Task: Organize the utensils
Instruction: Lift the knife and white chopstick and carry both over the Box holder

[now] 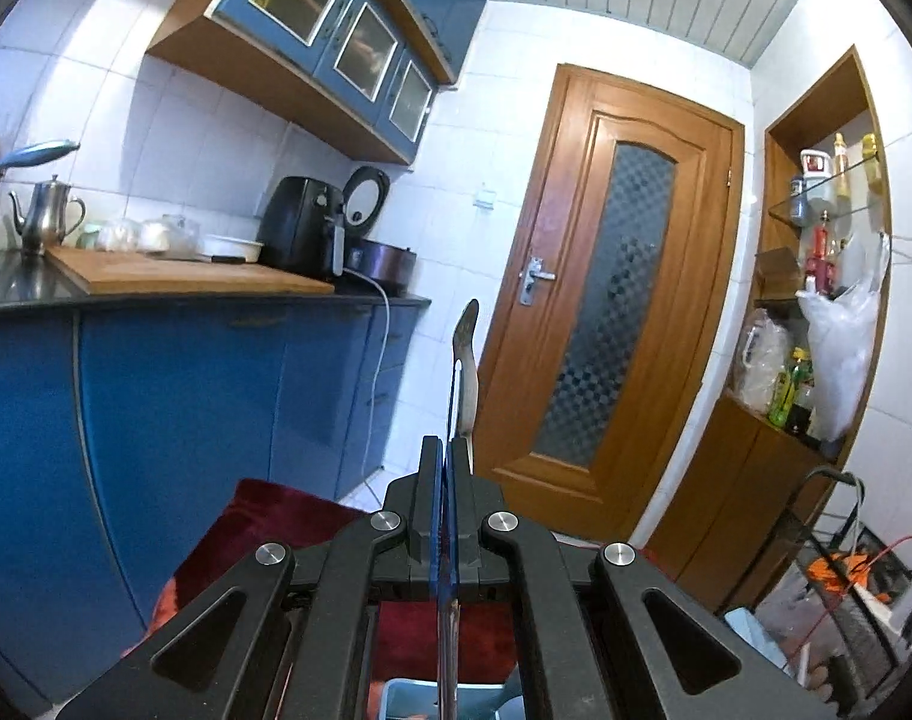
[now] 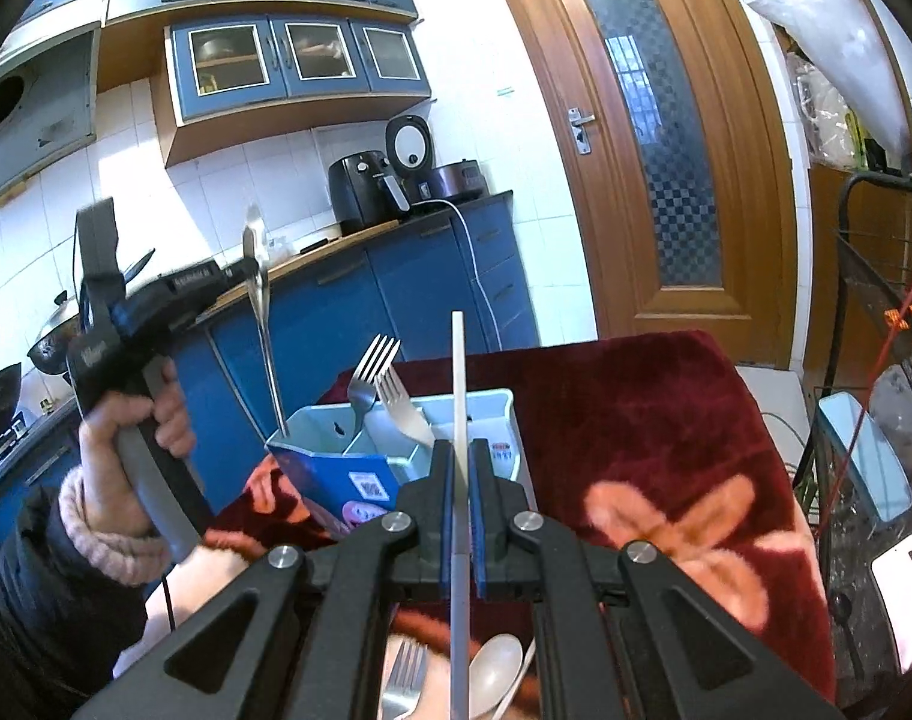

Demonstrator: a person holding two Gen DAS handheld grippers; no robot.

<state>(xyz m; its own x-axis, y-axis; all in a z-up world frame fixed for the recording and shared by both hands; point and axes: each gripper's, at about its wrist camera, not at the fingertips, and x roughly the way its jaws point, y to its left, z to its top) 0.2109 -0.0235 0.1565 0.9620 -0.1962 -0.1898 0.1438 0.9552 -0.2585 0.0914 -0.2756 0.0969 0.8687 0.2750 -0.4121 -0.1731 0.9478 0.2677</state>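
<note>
My left gripper (image 1: 447, 450) is shut on a metal spoon (image 1: 465, 372), seen edge-on and pointing up. In the right wrist view the left gripper (image 2: 249, 273) holds that spoon (image 2: 261, 312) upright, its handle tip dipping into the left compartment of a light blue utensil holder (image 2: 312, 462). Two forks (image 2: 372, 372) stand in the holder. My right gripper (image 2: 461, 456) is shut on a white chopstick (image 2: 459, 384) just in front of the holder. A fork (image 2: 405, 678) and a spoon (image 2: 495, 678) lie below my right gripper.
The holder stands on a dark red flowered cloth (image 2: 636, 420). Blue kitchen cabinets (image 1: 186, 390) and a counter with an air fryer (image 1: 300, 228) are to the left. A wooden door (image 1: 606, 300) is ahead. A wire cart (image 2: 876, 390) stands to the right.
</note>
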